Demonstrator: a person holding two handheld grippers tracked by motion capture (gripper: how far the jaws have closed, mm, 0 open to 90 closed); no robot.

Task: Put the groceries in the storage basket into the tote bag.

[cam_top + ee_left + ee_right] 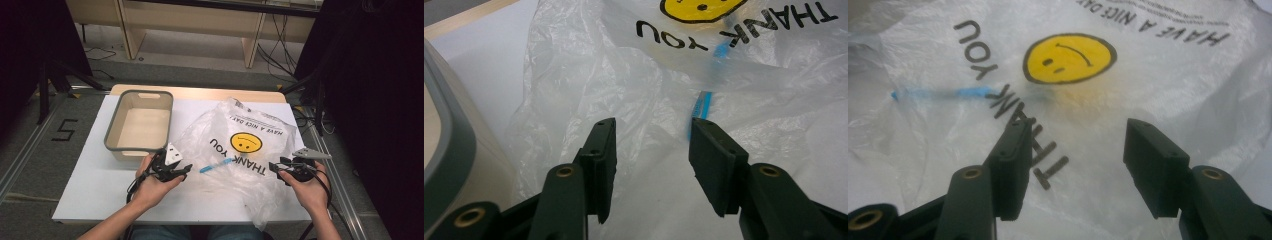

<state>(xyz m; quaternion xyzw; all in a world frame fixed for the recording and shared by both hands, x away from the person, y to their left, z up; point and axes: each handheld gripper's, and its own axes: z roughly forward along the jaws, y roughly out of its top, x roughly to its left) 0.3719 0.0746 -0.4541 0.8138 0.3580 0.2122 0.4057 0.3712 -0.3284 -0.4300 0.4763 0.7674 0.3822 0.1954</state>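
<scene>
Left gripper: jaws apart, nothing between the pads, which hang just above the left edge of the plastic bag; own view confirms the gap. Left hand comes in from below, gripper pointing right toward the bag, just beside the grey bin. Bag lies crumpled on the white table, a blue stick inside it. Right gripper: jaws spread, empty, over the bag's "THANK" print. Right hand points it left.

Plastic bag reads "THANK YOU" — "HAVE A NICE DAY!"; floor marking — "5"
</scene>
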